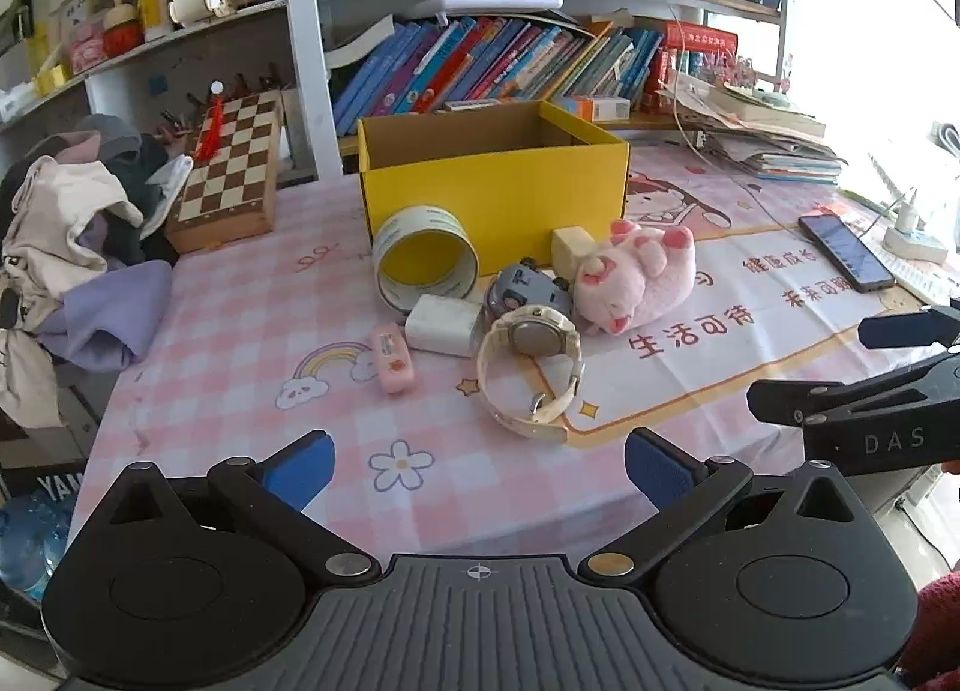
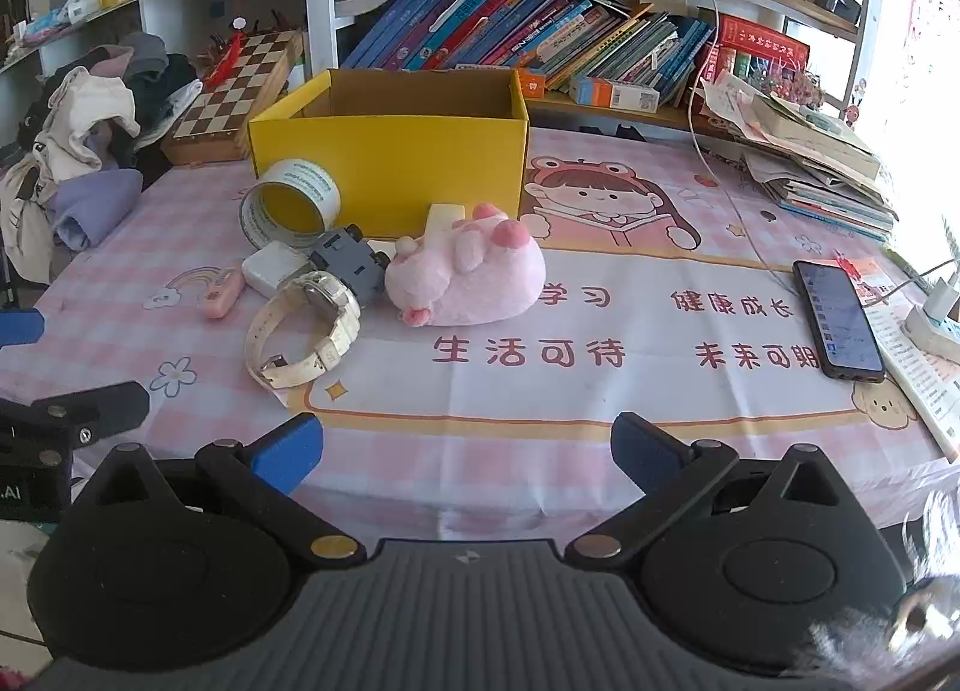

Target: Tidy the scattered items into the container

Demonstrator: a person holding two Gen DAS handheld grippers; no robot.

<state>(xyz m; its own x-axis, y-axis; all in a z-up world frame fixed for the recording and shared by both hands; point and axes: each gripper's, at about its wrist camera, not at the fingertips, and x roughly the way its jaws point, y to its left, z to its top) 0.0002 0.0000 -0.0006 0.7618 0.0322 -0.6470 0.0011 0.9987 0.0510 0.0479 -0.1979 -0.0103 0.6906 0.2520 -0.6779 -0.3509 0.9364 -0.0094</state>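
The table (image 2: pixel 480 469) is covered by a pink checked cloth with a cartoon print and red characters. A yellow open-topped box (image 2: pixel 390 168) stands at the far centre. A tape roll (image 2: pixel 291 205) leans against the box's front left. Near of it lie a white charger (image 2: pixel 273 268), a pink case (image 2: pixel 222 292), a grey toy car (image 2: pixel 351 265), a white wristwatch (image 2: pixel 306 331) and a pink plush pig (image 2: pixel 468 277), closely grouped. A cream block (image 2: pixel 444 217) sits between pig and box. A phone (image 2: pixel 837 322) lies right; a paper stack (image 2: pixel 822 162) far right; clothing (image 2: pixel 78 168) and a chessboard (image 2: pixel 240 90) far left.
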